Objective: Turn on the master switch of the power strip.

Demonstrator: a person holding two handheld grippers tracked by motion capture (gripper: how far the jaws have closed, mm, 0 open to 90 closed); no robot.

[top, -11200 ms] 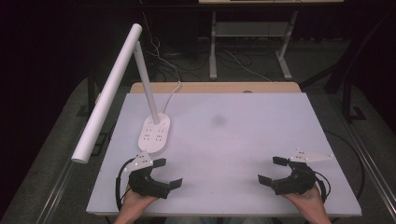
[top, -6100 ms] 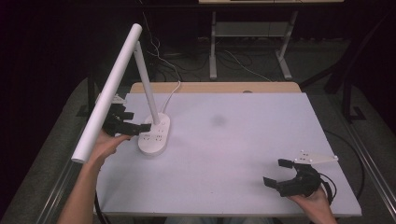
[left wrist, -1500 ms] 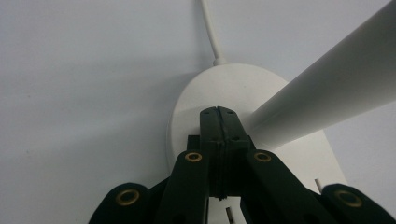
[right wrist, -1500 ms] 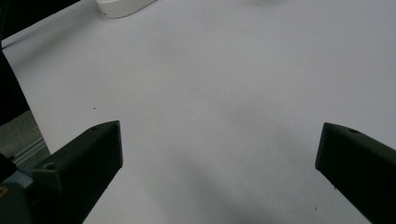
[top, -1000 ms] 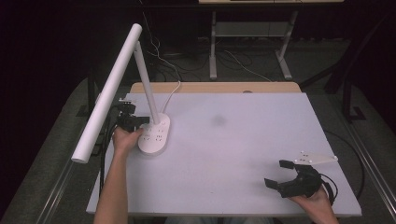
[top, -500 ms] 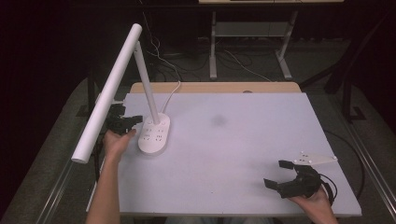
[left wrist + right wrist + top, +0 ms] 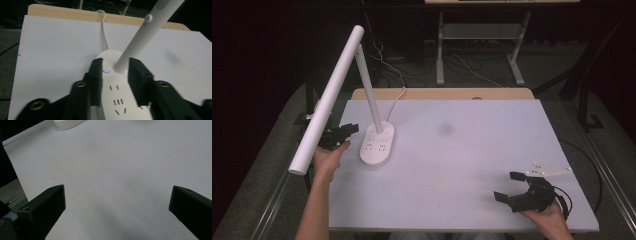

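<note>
A white desk lamp stands at the table's left, with an oval base [image 7: 377,146] that carries socket slots, a slanted stem [image 7: 368,85] and a long bar head [image 7: 328,97]. My left gripper [image 7: 343,133] is open just left of the base, jaws pointing at it. In the left gripper view its jaws [image 7: 116,67] straddle the foot of the stem [image 7: 140,37] above the base [image 7: 117,100]. A small round button [image 7: 106,68] glows blue beside the left jaw tip. My right gripper [image 7: 518,189] rests wide open at the front right, nothing between its jaws [image 7: 117,202].
The lamp's white cable [image 7: 396,97] runs off the far edge over a wooden strip [image 7: 447,94]. A dark smudge [image 7: 445,129] marks the white tabletop [image 7: 472,155]. The bar head overhangs the table's left edge. Metal frame legs [image 7: 440,45] stand behind the table.
My left gripper has drawn back a little from the lamp base, toward the left and front. The right gripper has stayed in place.
</note>
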